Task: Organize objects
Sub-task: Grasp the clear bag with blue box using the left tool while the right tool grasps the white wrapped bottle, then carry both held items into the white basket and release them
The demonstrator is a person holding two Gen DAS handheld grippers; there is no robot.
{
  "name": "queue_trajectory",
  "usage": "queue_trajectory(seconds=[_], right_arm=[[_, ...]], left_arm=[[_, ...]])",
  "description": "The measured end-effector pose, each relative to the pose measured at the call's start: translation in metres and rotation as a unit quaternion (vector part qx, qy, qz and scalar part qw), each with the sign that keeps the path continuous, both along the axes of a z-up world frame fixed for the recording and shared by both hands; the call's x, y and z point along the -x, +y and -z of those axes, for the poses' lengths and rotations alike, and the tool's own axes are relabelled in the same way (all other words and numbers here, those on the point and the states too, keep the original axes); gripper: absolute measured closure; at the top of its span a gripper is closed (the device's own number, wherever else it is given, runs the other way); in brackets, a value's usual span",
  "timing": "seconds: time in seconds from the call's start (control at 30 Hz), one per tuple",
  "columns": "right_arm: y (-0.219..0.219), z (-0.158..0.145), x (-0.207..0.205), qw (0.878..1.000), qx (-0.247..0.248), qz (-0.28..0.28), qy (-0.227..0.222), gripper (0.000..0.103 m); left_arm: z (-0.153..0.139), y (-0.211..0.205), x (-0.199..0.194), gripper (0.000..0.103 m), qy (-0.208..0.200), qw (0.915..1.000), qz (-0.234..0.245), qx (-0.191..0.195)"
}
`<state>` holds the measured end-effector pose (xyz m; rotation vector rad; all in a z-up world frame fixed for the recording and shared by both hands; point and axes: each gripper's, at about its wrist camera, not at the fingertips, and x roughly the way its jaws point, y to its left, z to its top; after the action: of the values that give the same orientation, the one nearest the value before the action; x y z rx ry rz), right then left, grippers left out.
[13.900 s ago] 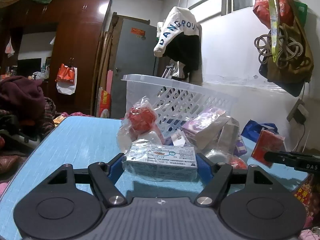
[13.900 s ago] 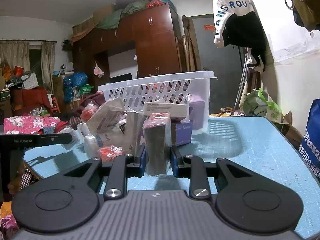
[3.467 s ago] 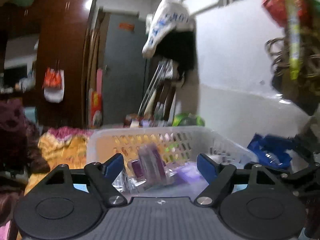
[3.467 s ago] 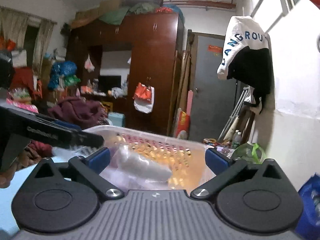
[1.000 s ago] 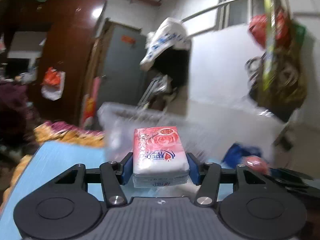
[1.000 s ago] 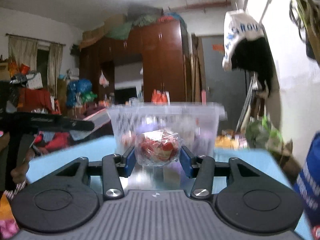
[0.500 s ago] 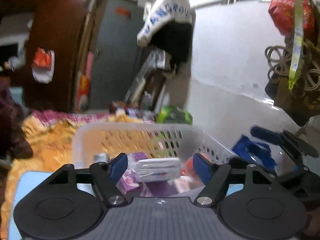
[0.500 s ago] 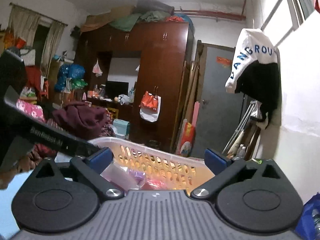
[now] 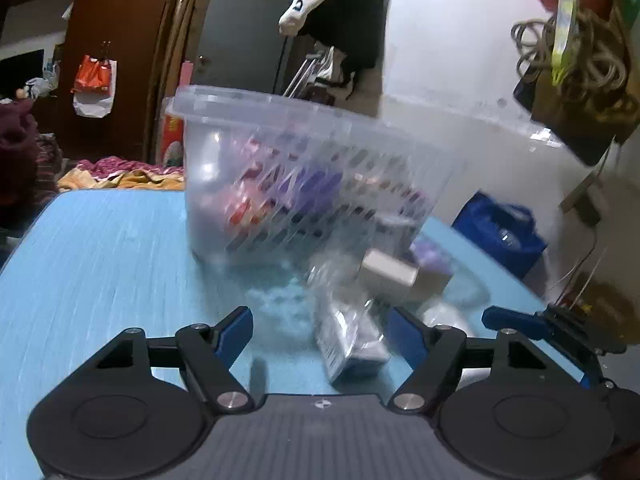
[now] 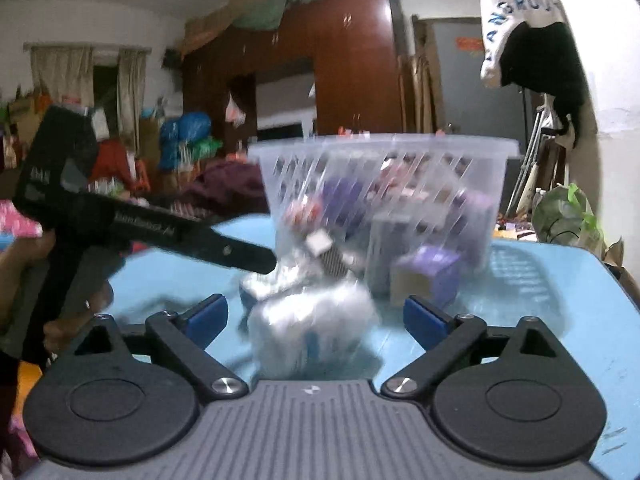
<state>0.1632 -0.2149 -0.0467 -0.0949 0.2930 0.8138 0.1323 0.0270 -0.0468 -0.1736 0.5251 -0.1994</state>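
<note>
A clear plastic basket [image 9: 312, 168] holding several packets stands on the blue table [image 9: 100, 264]. It also shows in the right wrist view [image 10: 384, 184]. My left gripper [image 9: 320, 332] is open, low over the table, with a wrapped box [image 9: 348, 344] lying between its fingers, not clamped. My right gripper [image 10: 316, 316] is open, with a blurred plastic-wrapped packet [image 10: 308, 328] lying between its fingers. A purple-and-tan box [image 10: 424, 276] sits by the basket. The left gripper's body [image 10: 152, 232] shows at the left of the right wrist view.
More loose packets [image 9: 404, 276] lie on the table in front of the basket. A blue bag [image 9: 500, 232] sits past the table's right edge. A wall with hanging bags [image 9: 576, 80] is at the right. A wardrobe [image 10: 352, 72] stands behind.
Both grippers have dropped from above the basket to table level in front of it. Both stay open, now over loose packets. A second ago the left held a tissue pack, the right a red packet.
</note>
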Motion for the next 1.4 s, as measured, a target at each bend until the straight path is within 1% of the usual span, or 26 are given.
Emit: queue_trajectory(seconds=[0.1, 0.17, 0.27, 0.37, 0.5, 0.53, 0.6, 0.63, 0.67, 0.73, 0.77, 0.83, 0.87, 0.9, 0.93, 0.97, 1.0, 1.03, 1.1, 1.2, 1.3, 1.4], right_arm=[[0.004, 0.004, -0.007, 1.000, 0.009, 0.003, 0.009, 0.009], [0.005, 0.006, -0.009, 1.000, 0.013, -0.001, 0.019, 0.024], [0.001, 0.012, -0.004, 1.000, 0.017, -0.003, 0.017, 0.034], [-0.010, 0.013, 0.001, 1.000, 0.012, 0.011, 0.016, 0.034], [-0.028, 0.016, 0.007, 0.999, 0.002, 0.031, 0.017, 0.034], [-0.029, 0.016, 0.009, 0.999, 0.003, 0.034, 0.015, 0.033], [-0.029, 0.016, 0.011, 0.999, 0.004, 0.036, 0.010, 0.032], [-0.028, 0.015, 0.011, 0.999, 0.006, 0.039, 0.006, 0.029], [-0.026, 0.013, 0.012, 0.999, 0.006, 0.043, -0.001, 0.022], [-0.020, 0.010, 0.011, 0.998, 0.011, 0.059, -0.017, 0.013], [-0.017, 0.009, 0.009, 0.998, 0.017, 0.063, -0.017, 0.011], [-0.011, 0.009, 0.002, 0.997, 0.026, 0.066, -0.008, 0.012], [-0.008, 0.009, 0.000, 0.997, 0.030, 0.067, -0.005, 0.015], [-0.007, 0.010, -0.001, 0.997, 0.031, 0.066, -0.003, 0.019], [-0.007, 0.012, -0.002, 0.997, 0.031, 0.065, 0.001, 0.028], [-0.008, 0.013, -0.002, 0.998, 0.029, 0.062, 0.002, 0.028], [-0.009, 0.013, -0.001, 0.998, 0.029, 0.062, 0.001, 0.028], [-0.011, 0.012, 0.000, 0.998, 0.028, 0.062, 0.001, 0.028], [-0.015, 0.012, 0.003, 0.998, 0.026, 0.063, 0.000, 0.028], [-0.025, 0.012, 0.007, 0.998, 0.017, 0.065, -0.004, 0.028], [-0.031, 0.013, 0.008, 0.998, 0.011, 0.066, -0.001, 0.028], [-0.035, 0.012, 0.007, 0.998, -0.004, 0.061, 0.004, 0.028]], left_arm=[[0.000, -0.009, -0.002, 0.025, 0.004, 0.9999, 0.009, -0.012], [0.002, -0.014, -0.003, 0.025, 0.007, 0.9996, 0.011, -0.023], [0.007, -0.024, -0.008, 0.025, 0.019, 0.9992, 0.014, -0.031], [0.013, -0.032, -0.007, 0.025, 0.019, 0.9990, 0.009, -0.040], [0.014, -0.046, -0.007, 0.025, 0.019, 0.9967, -0.014, -0.077], [0.014, -0.047, -0.006, 0.026, 0.021, 0.9961, -0.024, -0.082], [0.013, -0.047, -0.002, 0.035, 0.019, 0.9950, -0.038, -0.091], [0.014, -0.047, 0.000, 0.035, 0.018, 0.9943, -0.042, -0.097], [0.014, -0.046, 0.001, 0.035, 0.017, 0.9941, -0.044, -0.098], [0.014, -0.043, 0.000, 0.035, 0.017, 0.9949, -0.042, -0.090], [0.013, -0.042, -0.001, 0.035, 0.018, 0.9950, -0.041, -0.089], [0.013, -0.046, -0.004, 0.033, 0.020, 0.9940, -0.041, -0.099], [0.014, -0.049, -0.005, 0.033, 0.020, 0.9931, -0.041, -0.108], [0.014, -0.051, -0.006, 0.033, 0.019, 0.9925, -0.043, -0.112], [0.014, -0.052, -0.006, 0.035, 0.017, 0.9921, -0.045, -0.116], [0.014, -0.053, -0.005, 0.046, 0.013, 0.9919, -0.048, -0.117], [0.015, -0.051, -0.003, 0.064, 0.007, 0.9923, -0.048, -0.114], [0.015, -0.049, -0.001, 0.066, 0.003, 0.9928, -0.052, -0.108], [0.014, -0.042, 0.006, 0.066, -0.014, 0.9937, -0.062, -0.093], [0.013, -0.031, 0.019, 0.066, -0.019, 0.9956, -0.065, -0.065], [0.014, -0.022, 0.031, 0.066, -0.032, 0.9940, -0.083, -0.063], [0.012, -0.011, 0.038, 0.066, -0.047, 0.9932, -0.092, -0.054]])
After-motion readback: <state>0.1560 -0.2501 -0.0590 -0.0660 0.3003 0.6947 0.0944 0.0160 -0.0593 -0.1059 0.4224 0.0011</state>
